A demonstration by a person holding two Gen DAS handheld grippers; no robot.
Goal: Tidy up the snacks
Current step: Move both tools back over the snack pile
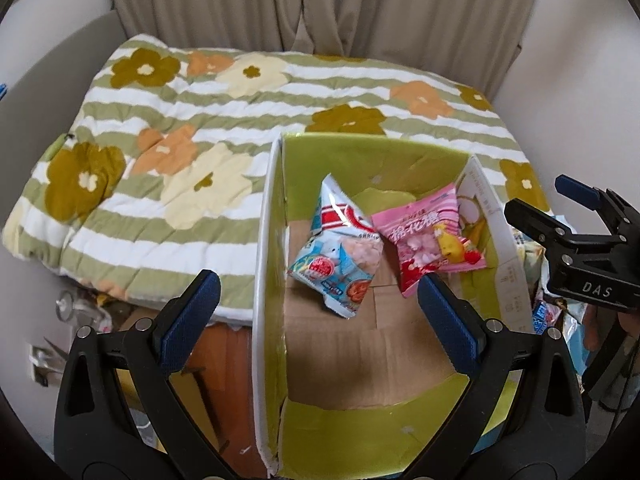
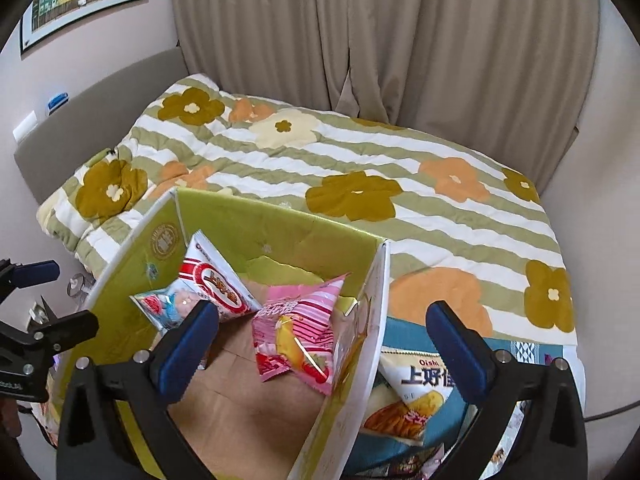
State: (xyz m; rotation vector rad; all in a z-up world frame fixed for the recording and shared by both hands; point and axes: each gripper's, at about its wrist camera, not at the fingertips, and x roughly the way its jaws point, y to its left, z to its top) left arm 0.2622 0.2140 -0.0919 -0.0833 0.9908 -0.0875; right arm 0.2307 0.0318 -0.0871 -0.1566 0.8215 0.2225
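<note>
Beside floral quilt [image 1: 168, 168], green-lined box [image 1: 276, 240] holds two crinkled snack packets [image 1: 340, 252].

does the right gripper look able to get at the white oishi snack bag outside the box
Probably yes: the white Oishi snack bag lies uncovered just outside the green cardboard box, between the right gripper's open fingers.
</note>
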